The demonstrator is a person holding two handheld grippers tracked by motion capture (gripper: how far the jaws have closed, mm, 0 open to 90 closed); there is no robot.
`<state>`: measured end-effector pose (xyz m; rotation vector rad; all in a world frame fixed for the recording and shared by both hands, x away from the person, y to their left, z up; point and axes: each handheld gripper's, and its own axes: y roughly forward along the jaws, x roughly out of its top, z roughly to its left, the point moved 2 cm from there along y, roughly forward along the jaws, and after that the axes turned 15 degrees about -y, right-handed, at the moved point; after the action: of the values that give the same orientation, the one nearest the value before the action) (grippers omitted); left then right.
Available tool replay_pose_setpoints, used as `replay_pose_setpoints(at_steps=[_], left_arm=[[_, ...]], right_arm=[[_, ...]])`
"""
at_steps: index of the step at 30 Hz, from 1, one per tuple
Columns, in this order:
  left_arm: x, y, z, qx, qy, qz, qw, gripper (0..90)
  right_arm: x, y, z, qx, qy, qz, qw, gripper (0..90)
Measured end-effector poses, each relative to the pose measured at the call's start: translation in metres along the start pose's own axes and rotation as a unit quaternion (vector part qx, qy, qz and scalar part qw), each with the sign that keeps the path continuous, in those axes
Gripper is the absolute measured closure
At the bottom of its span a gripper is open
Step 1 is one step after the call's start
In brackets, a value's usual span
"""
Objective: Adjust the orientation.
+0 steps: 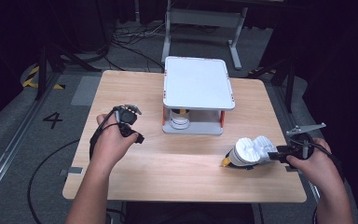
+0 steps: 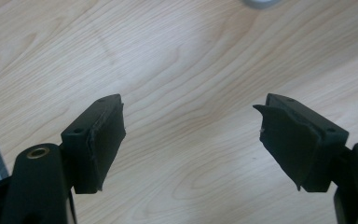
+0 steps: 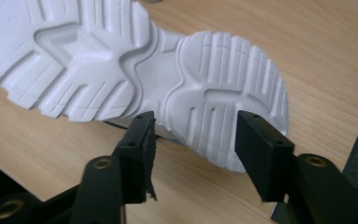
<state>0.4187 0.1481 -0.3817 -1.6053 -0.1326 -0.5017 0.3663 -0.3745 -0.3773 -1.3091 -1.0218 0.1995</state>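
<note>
We have the white shoe (image 1: 250, 151) lying on its side at the lower right of the high view, its chunky sole turned toward our right gripper (image 1: 279, 153) and its long axis running roughly left to right across the table (image 1: 177, 158), toe end pointing toward the middle. In the right gripper view the sole (image 3: 135, 70) spreads across the upper frame, and our jaws straddle its near end, parted, with the pads seemingly short of pressing on it. So the shoe lies straight ahead of the right gripper, which is far the nearer one. Our left gripper (image 1: 133, 127) sits well apart at centre left, jaws wide and empty over bare wood. Behind, at top centre, stands the white two-tier rack (image 1: 198, 84) with another shoe (image 1: 179, 120) on its lower shelf.
</note>
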Motion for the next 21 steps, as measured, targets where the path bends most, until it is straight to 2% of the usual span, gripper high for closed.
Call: replay_pose_setpoints(at_steps=[2,4,5,8,11,15,21], left_arm=[[-0.001,0.003,0.007,-0.004,-0.002,0.004,1.0,23.0],[-0.003,0.006,0.014,0.005,0.011,0.007,0.9999,27.3],[-0.003,0.007,0.015,0.01,0.007,0.006,0.9999,30.2],[-0.002,0.007,0.018,0.011,0.004,0.002,0.9999,30.9],[-0.002,0.008,0.019,0.01,0.004,0.003,0.9999,29.6],[-0.001,0.01,0.019,0.008,-0.003,0.003,1.0,28.3],[-0.002,0.012,0.018,0.007,0.001,0.007,1.0,28.3]], right_arm=[[0.002,0.003,0.001,0.002,0.005,0.003,1.0,60.1],[0.004,0.005,0.001,0.004,0.009,-0.002,0.9999,65.2],[0.005,0.007,0.001,0.003,0.011,-0.007,0.9999,67.2],[0.01,0.008,0.001,0.001,0.011,-0.026,0.9996,77.3],[0.012,0.014,0.002,0.004,0.008,-0.028,0.9996,83.5],[0.02,0.021,0.008,0.005,-0.004,-0.038,0.9992,86.7],[0.025,0.033,0.015,0.007,-0.016,-0.027,0.9995,86.3]])
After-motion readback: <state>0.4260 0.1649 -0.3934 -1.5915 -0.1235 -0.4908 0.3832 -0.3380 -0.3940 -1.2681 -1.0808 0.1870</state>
